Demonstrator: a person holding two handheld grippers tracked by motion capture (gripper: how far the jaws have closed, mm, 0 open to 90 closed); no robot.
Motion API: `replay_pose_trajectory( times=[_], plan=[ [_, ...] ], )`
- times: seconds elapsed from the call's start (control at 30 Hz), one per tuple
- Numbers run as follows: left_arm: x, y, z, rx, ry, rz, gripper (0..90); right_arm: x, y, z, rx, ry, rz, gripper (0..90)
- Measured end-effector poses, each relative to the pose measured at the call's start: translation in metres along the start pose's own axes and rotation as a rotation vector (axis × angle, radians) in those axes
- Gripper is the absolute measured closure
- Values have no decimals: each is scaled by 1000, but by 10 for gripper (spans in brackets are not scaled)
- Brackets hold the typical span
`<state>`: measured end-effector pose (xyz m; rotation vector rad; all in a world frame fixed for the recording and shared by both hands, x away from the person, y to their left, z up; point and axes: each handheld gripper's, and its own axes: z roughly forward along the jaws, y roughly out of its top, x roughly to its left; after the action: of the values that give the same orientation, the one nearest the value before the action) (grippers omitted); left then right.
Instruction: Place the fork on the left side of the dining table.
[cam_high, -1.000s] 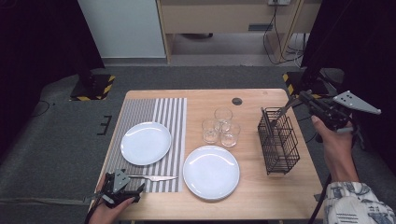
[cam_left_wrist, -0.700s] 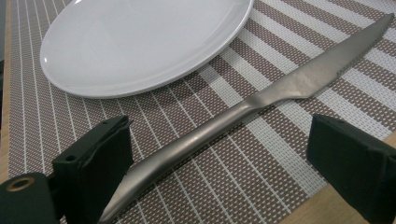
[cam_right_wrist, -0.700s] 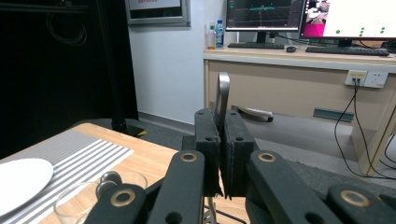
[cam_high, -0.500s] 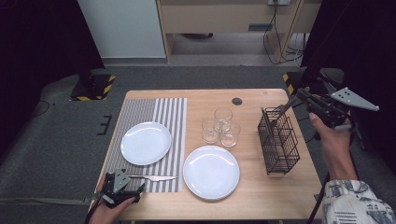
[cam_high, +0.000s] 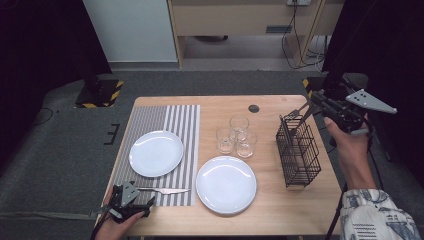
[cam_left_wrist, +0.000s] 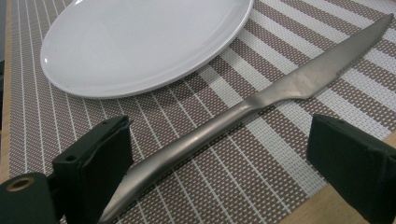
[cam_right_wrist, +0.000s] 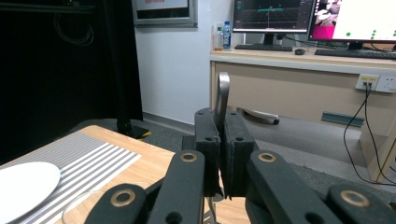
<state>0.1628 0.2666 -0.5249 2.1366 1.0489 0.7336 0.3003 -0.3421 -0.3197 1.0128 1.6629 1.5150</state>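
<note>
The left gripper (cam_high: 131, 204) rests at the table's near-left corner, jaws wide astride the knife (cam_left_wrist: 243, 109) handle; the blade runs toward 2 o'clock across the placemat (cam_left_wrist: 196, 98). The right gripper (cam_high: 312, 106), clamped on a utensil (cam_right_wrist: 223, 95), hovers above the rack (cam_high: 298, 150).

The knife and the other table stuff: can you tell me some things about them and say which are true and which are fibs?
1. The knife lies on the striped placemat. True.
2. The left gripper squeezes the knife tight. False: its jaws stand open, one on each side of the handle.
3. Two white plates are on the table. True.
4. Five drinking glasses stand by the black wire rack. False: there are three.
5. The right gripper is shut on a thin metal utensil. True.
</note>
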Motion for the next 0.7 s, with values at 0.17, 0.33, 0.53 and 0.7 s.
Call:
replay_pose_trajectory(
  times=[0.17, 0.33, 0.53, 0.7],
  plan=[
    [0, 0, 0, 0, -1, 2, 66, 8, 2, 12, 18, 7, -11, 870],
    [0, 0, 0, 0, -1, 2, 67, 14, 3, 21, 31, 17, -13, 870],
    [0, 0, 0, 0, -1, 2, 67, 19, 1, 29, 49, 25, -11, 870],
    [0, 0, 0, 2, 0, 5, 67, 21, 1, 32, 54, 28, -12, 870]
  ],
)
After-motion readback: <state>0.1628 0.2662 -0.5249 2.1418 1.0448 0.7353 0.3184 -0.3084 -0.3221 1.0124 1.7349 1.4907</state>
